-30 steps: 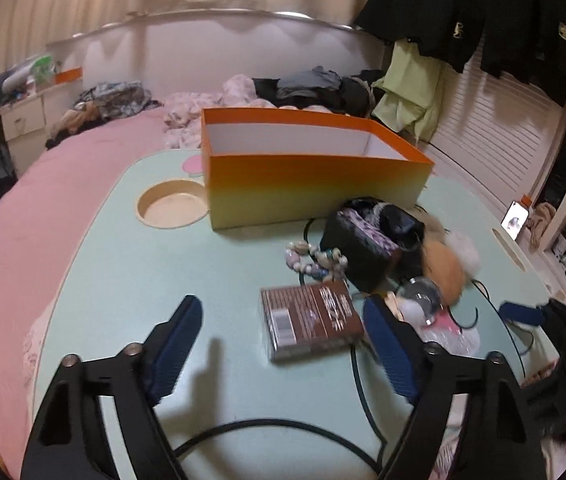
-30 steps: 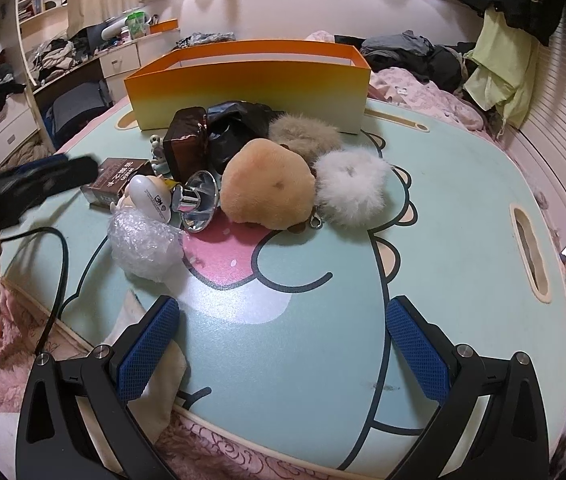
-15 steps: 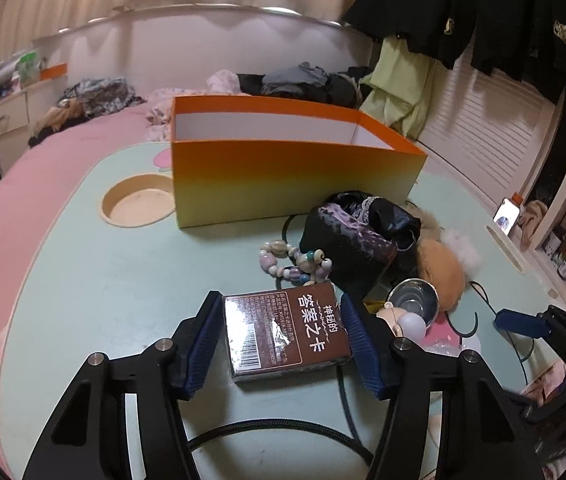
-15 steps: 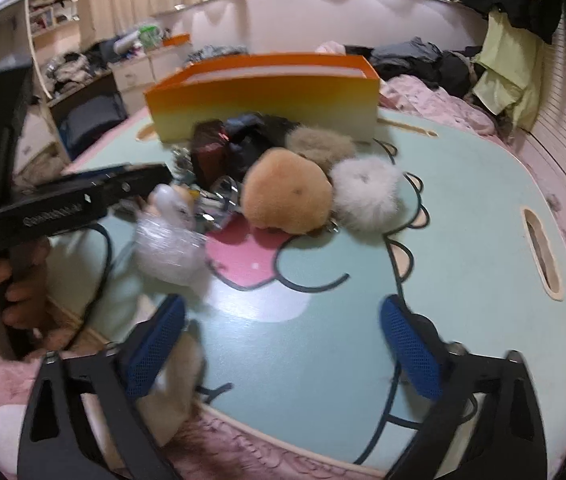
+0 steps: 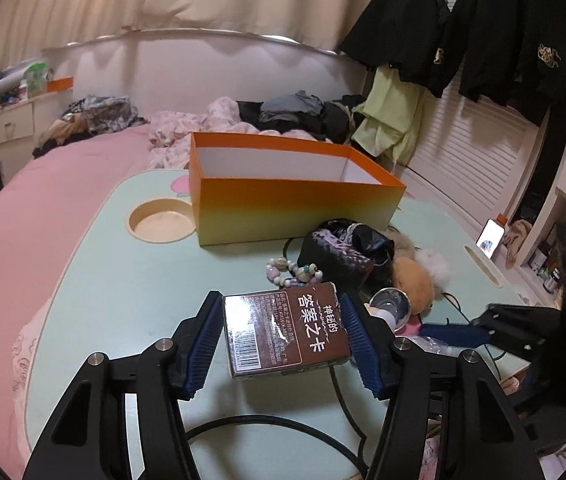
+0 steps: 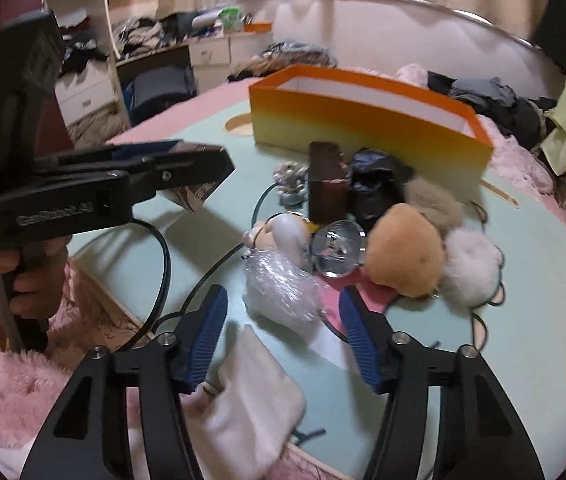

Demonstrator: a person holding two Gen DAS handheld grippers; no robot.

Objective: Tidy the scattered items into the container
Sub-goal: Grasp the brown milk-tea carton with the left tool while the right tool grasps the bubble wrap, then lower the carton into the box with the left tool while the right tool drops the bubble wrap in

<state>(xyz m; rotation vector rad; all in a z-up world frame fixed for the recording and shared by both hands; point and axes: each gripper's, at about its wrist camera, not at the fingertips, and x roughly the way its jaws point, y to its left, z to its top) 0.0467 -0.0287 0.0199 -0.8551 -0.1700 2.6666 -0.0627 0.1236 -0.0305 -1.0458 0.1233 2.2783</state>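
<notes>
**Left jaws hold the card box, right jaws closing at the plastic bundle**

The left gripper (image 5: 279,332) has its jaws pressed on both sides of the brown card box (image 5: 285,330), lifted off the surface (image 5: 123,280). The right gripper (image 6: 283,330) jaws are closing, with the clear plastic bundle (image 6: 279,292) between the tips, not yet pressed. Beyond lie the tan pompom (image 6: 403,252) and white pompom (image 6: 471,272). The orange container (image 5: 295,204) stands at the far edge of the surface.
</notes>
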